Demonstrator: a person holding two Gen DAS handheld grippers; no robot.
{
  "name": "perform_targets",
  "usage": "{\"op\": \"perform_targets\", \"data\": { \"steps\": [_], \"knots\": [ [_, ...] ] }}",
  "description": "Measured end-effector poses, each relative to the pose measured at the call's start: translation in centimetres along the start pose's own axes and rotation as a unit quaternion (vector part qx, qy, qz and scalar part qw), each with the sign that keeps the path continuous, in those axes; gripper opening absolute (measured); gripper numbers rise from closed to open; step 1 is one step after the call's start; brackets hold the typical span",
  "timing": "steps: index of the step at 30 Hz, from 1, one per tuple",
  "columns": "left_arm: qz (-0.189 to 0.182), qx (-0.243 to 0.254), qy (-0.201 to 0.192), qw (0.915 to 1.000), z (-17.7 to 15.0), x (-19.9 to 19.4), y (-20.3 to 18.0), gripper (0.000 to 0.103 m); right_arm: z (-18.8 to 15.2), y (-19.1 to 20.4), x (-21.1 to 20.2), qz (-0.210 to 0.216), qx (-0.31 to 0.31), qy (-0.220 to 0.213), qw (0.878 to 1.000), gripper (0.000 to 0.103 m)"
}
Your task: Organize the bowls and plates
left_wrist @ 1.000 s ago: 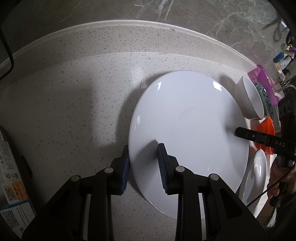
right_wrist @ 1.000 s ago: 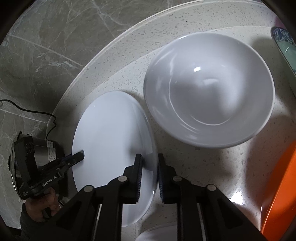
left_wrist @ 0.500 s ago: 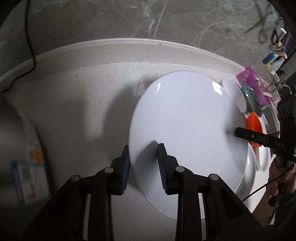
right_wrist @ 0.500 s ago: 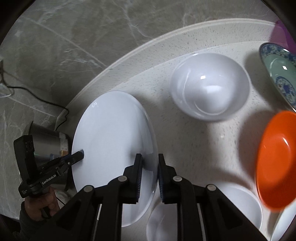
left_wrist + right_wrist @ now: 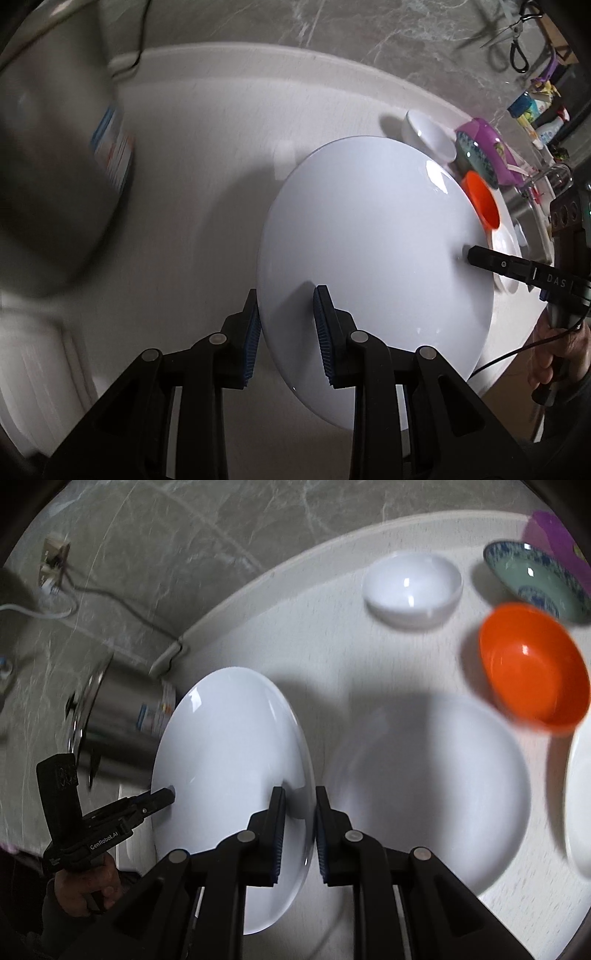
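- L gripper [image 5: 286,334] + R gripper [image 5: 300,834] both clamped on opposite rims of big white plate [image 5: 369,266], held clear above counter [image 5: 332,602].
- Keep hands level & synced, grip steady; set down gently, avoid orange bowl [image 5: 533,672].

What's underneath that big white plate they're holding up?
The big white plate hangs clear of the pale counter, which shows beneath and around it. Whatever lies directly below is covered by the plate.
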State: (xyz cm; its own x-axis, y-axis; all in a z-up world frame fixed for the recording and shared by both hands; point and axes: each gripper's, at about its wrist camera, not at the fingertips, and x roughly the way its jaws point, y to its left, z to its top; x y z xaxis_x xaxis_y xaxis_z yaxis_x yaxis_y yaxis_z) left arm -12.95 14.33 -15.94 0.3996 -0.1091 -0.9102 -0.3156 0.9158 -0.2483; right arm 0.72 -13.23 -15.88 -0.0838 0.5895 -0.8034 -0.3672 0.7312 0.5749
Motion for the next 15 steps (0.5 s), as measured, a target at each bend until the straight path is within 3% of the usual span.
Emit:
{"op": "perform_targets", "data": {
  "steps": [5, 15],
  "knots": [
    [0.009, -0.038, 0.005, 0.9992, -5.4, 0.4, 1.3, 0.025, -2.6, -0.2, 1.6, 0.013, -0.014, 0.032, 0.999, 0.018],
    [0.029, -0.065, 0.007, 0.9974, -9.9, 0.8, 4.6, 0.026, -4.7, 1.0, 5.1, 0.016, -0.043, 0.076, 0.996, 0.018]
  ]
}}
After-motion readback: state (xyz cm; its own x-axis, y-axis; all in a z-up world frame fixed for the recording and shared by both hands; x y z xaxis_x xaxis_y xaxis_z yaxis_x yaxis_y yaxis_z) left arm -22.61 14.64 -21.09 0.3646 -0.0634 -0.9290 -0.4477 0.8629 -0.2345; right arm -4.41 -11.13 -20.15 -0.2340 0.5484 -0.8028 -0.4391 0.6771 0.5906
